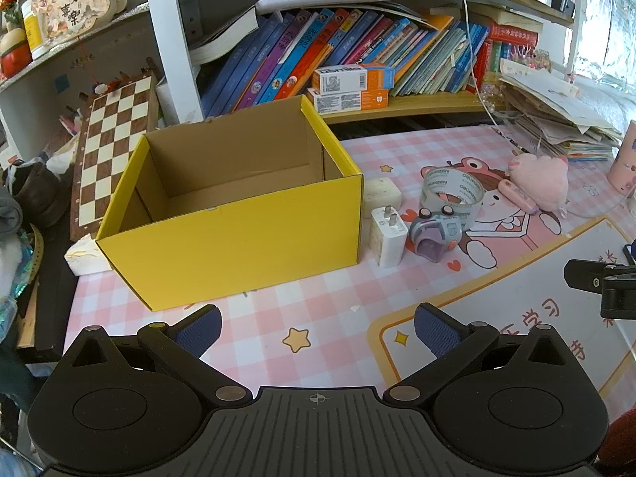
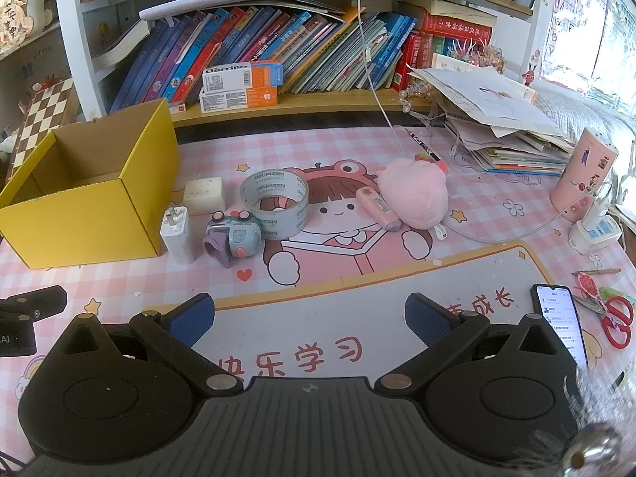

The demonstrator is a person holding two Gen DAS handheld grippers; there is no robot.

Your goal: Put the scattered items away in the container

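Both jaws spread wide, empty; pink tube [image 2: 377, 208] lying flat, apparently diagonal

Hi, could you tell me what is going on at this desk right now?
A person holds two grippers over a pink desk mat, tidying small items into the yellow box. The box holds nothing yet. Both the left gripper and right gripper are open and hold nothing. The white charger, toy car, tape roll, soap bar and pink plush lie beside the box.

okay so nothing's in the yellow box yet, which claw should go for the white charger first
Probably the left claw: open and empty, it faces the yellow box with the white charger just beside it. The right claw sits further off.
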